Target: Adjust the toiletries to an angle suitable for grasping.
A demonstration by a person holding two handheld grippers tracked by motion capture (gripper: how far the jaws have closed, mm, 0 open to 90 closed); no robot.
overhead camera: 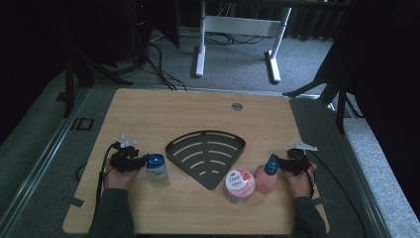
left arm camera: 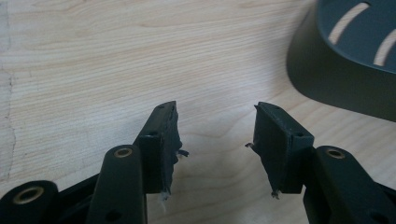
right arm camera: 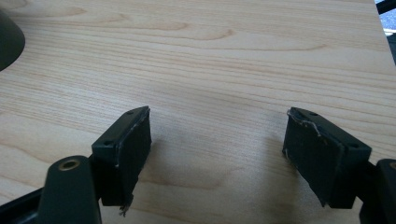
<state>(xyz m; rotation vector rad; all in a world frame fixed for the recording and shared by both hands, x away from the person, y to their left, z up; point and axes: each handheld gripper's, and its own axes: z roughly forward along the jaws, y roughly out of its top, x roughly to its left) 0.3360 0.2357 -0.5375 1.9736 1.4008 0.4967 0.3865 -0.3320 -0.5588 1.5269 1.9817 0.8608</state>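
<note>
A wooden table [overhead camera: 148,114] carries a dark, fan-shaped slotted rack [overhead camera: 206,156] at its middle, with a round pink-lidded tub [overhead camera: 238,185] near its front tip and grey carpet, cables and a white desk frame [overhead camera: 237,29] beyond the far edge. The left gripper [overhead camera: 143,161], held in the person's left hand [overhead camera: 116,176], sits just beside a small pale bottle [overhead camera: 157,170] with a blue cap; in the left gripper view its jaws stand spread over bare wood, pinching nothing, with the rack's curved wall [left arm camera: 336,84] rising at the upper right. The right gripper [overhead camera: 282,163] rests at the table's right side, close against a pink bottle [overhead camera: 266,179] with a dark teal top; whether it touches is hard to tell. In the right gripper view its jaws gape wider, empty, over plain wood grain. The pink bottle stands upright between tub and right gripper, the pale bottle upright left of the rack
</note>
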